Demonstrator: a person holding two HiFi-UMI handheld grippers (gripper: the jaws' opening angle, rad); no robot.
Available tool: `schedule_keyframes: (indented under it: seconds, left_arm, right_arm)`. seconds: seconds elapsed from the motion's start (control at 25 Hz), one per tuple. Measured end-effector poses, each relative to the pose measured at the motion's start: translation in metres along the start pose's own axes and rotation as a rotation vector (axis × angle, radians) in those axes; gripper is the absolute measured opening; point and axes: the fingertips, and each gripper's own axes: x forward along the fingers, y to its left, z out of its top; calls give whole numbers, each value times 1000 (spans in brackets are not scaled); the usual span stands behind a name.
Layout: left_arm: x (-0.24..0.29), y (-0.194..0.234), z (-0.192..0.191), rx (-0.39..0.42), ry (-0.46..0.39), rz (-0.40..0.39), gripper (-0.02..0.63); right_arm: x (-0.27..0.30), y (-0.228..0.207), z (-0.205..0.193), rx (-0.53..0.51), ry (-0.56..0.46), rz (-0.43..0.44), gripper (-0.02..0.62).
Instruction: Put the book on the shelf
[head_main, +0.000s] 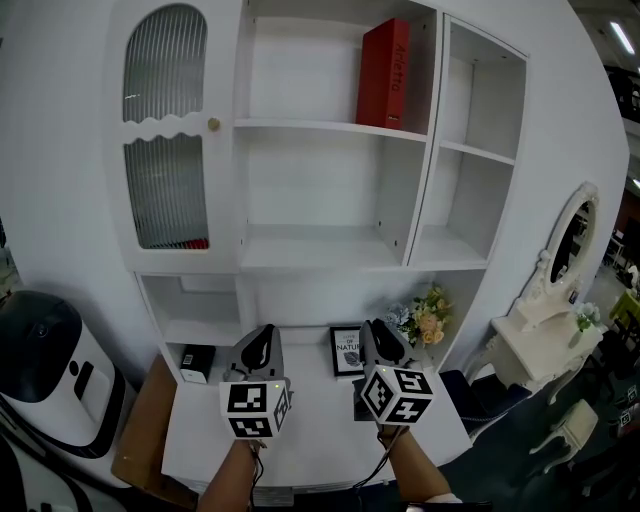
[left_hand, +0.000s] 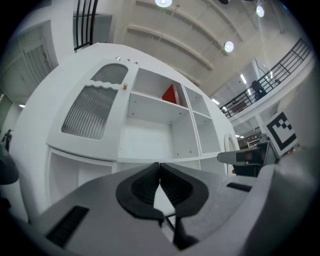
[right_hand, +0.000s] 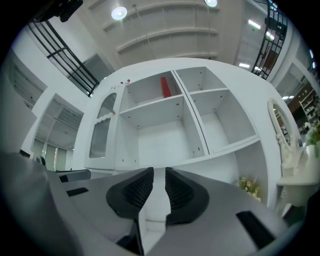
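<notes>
A red book (head_main: 385, 72) stands upright at the right end of the top middle compartment of the white shelf unit (head_main: 320, 240); it also shows as the red book (left_hand: 171, 94) in the left gripper view and the red book (right_hand: 165, 86) in the right gripper view. Both grippers hang low over the white desk (head_main: 320, 435), far below the book, pointing at the shelf unit. My left gripper (head_main: 262, 345) (left_hand: 159, 165) is shut with its tips touching and nothing in it. My right gripper (head_main: 378, 340) (right_hand: 159, 171) shows a narrow gap between its pads, with nothing between them.
On the desk's back stand a small framed picture (head_main: 348, 350), a bunch of flowers (head_main: 425, 320) and a black device (head_main: 198, 362). A ribbed glass cabinet door (head_main: 165, 130) is at upper left. A white appliance (head_main: 45, 380) stands left, a dressing table with mirror (head_main: 560, 300) right.
</notes>
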Motion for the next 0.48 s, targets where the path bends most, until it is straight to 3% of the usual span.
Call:
schedule_keyframes:
  seconds: [0.48]
  left_arm:
    - [-34, -7, -55, -19, 81, 24, 8]
  right_arm:
    - [-37, -18, -37, -87, 27, -35, 34]
